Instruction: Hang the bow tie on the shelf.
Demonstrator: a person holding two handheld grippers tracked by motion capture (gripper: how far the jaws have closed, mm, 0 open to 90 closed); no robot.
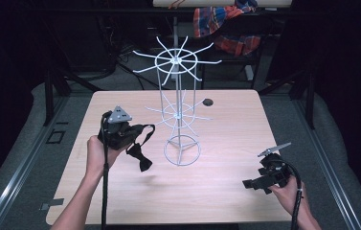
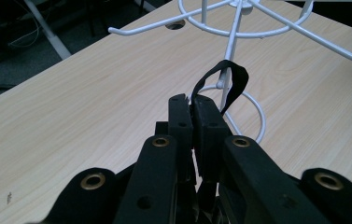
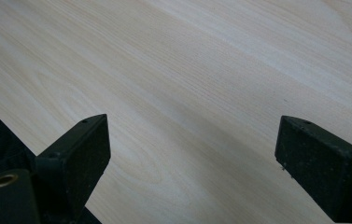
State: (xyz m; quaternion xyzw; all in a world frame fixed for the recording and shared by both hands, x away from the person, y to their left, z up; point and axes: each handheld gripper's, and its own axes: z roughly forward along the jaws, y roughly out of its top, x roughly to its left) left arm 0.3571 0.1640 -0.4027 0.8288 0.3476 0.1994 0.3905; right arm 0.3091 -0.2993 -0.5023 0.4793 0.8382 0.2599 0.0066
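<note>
The left hand-held gripper (image 2: 193,105) is clamping a black strap (image 2: 229,81) before the rack (image 1: 178,86), while the right hand-held gripper (image 3: 190,154) is hovering with jaws apart over the worktop (image 3: 187,70).

Both forearms are bare, with no sleeves showing. The left gripper (image 1: 120,132) is a black block topped by a grey three-cornered plate dotted with small holes; a black cable (image 1: 105,191) trails from it. The right gripper (image 1: 264,180) is black too, with a thin grey plate on top and a black cable. Up close, the left gripper (image 2: 193,109) has flat black jaws, brass-ringed holes and small screw holes. The right gripper (image 3: 192,154) has blocky matte jaws.
</note>
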